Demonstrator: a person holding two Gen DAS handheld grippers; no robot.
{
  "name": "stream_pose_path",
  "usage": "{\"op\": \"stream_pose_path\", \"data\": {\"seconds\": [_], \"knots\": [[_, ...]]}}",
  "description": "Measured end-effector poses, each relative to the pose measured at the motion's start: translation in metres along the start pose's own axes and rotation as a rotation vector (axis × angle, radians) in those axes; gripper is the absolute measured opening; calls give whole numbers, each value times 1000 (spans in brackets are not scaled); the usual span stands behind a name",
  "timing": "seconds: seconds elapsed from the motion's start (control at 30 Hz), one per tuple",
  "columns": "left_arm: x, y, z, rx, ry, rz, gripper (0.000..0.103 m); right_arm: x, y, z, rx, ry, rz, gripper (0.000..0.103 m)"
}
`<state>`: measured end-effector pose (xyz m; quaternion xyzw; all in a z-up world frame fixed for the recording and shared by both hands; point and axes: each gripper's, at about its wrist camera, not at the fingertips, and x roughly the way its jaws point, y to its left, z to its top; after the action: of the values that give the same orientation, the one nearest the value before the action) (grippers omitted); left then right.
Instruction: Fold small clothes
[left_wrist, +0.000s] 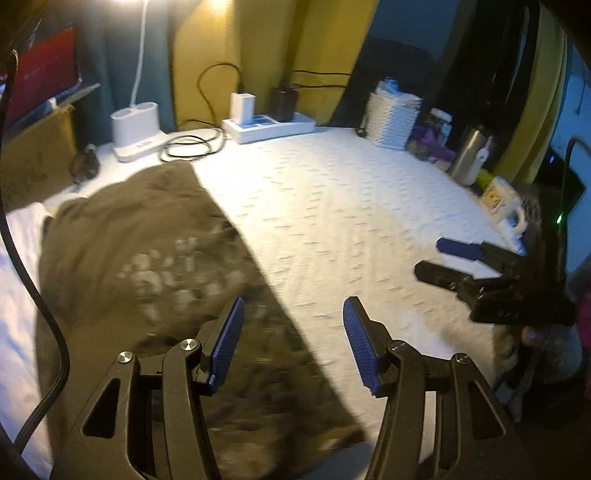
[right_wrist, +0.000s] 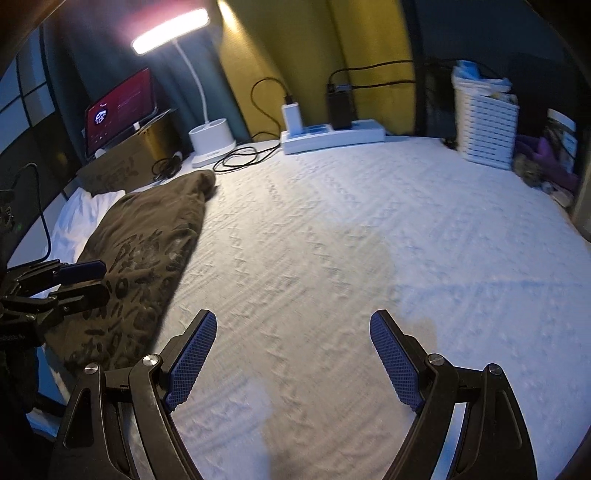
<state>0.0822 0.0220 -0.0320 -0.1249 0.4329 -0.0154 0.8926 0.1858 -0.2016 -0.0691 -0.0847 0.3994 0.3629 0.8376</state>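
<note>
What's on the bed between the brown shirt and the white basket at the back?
Nothing. Between the brown shirt and the white basket there is only bare white bedcover. The right wrist view shows the whole stretch best.

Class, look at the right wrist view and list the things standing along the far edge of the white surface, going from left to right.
Tablet screen → lamp base → white charger → black adapter → white slatted basket. The two plugs stand on the power strip.

Left gripper (left_wrist: 293, 343) jaws apart, right gripper (right_wrist: 293, 360) jaws wide, both empty
</note>
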Motion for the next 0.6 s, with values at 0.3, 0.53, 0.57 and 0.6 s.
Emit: {"op": "stream_pose_path", "data": {"seconds": [0.3, 0.53, 0.57, 0.6], "knots": [[-5, -29, 2, 25, -33, -3, 56, -32, -18, -16, 5, -34, -77, 86], [-30, -50, 6, 59, -140, 18, 56, -61, -16, -10, -22, -97, -138, 86], [-35, -53, 8, 62, -161, 31, 56, -66, -15, -8, -27, -112, -146, 86], [-40, -55, 9, 67, -182, 39, 56, -72, -14, -6, -32, -127, -155, 86]]}}
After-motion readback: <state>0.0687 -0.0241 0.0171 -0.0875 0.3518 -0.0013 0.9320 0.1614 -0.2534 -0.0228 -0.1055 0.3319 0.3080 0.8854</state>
